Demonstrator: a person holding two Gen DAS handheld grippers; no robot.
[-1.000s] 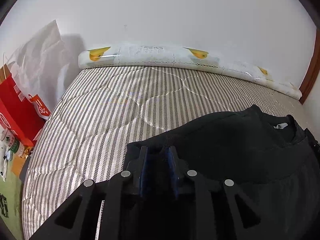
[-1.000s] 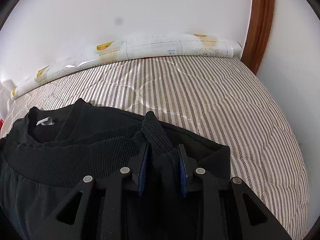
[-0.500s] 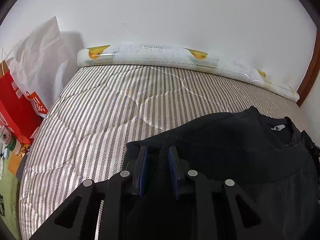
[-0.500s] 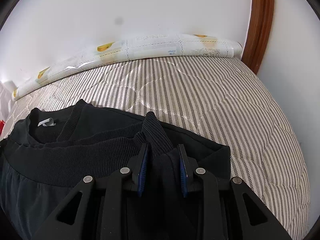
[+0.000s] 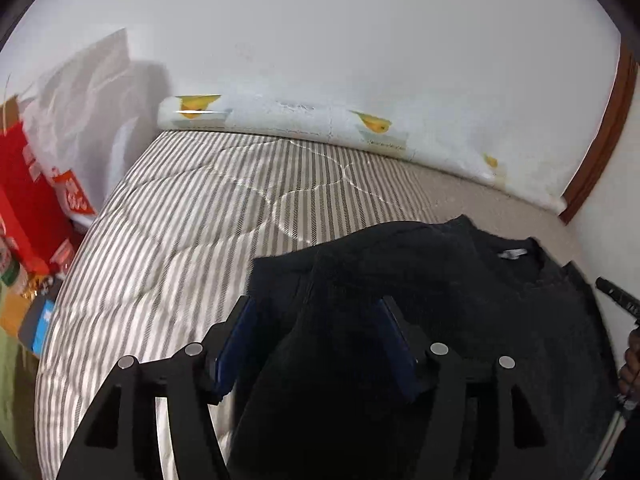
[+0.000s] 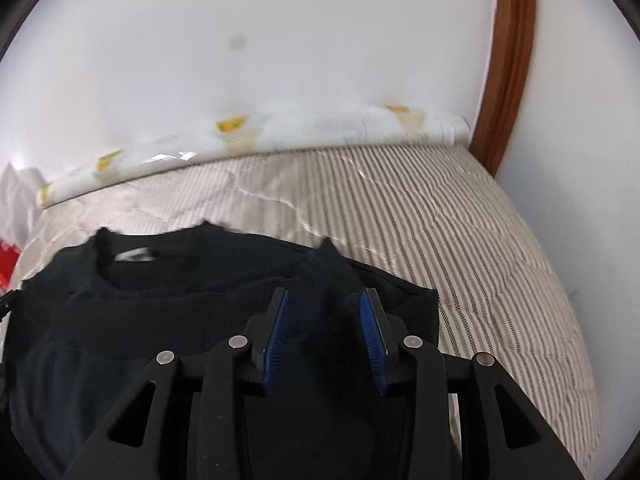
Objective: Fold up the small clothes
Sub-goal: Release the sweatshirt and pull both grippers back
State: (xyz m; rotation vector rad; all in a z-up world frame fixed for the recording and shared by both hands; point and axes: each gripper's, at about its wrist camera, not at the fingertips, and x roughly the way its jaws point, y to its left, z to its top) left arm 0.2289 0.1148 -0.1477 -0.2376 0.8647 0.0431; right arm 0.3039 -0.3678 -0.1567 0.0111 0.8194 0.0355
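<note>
A black sweater [image 5: 460, 280] lies folded on the striped mattress [image 5: 200, 220], its neck with a white label [image 5: 512, 254] at the far side. My left gripper [image 5: 315, 308] hovers over the sweater's left edge. Its jaws are opening and stand wide, the cloth lying loose between and below them. In the right wrist view the sweater [image 6: 180, 304] fills the lower left. My right gripper [image 6: 325, 294] is over its right edge, and its jaws are opening too. A ribbed cuff [image 6: 328, 264] pokes up between the blue pads [image 6: 276, 332], which do not press on it.
A rolled white packet with yellow prints [image 5: 320, 120] lies along the wall at the mattress's far edge. A red bag [image 5: 20, 200] and a white plastic bag [image 5: 80, 92] stand left of the bed. A wooden door frame [image 6: 508, 60] rises at the right.
Both grippers have let go of the sweater: the left jaws spread wide, the right ones a little. Both have lifted and pulled back slightly from the cloth.
</note>
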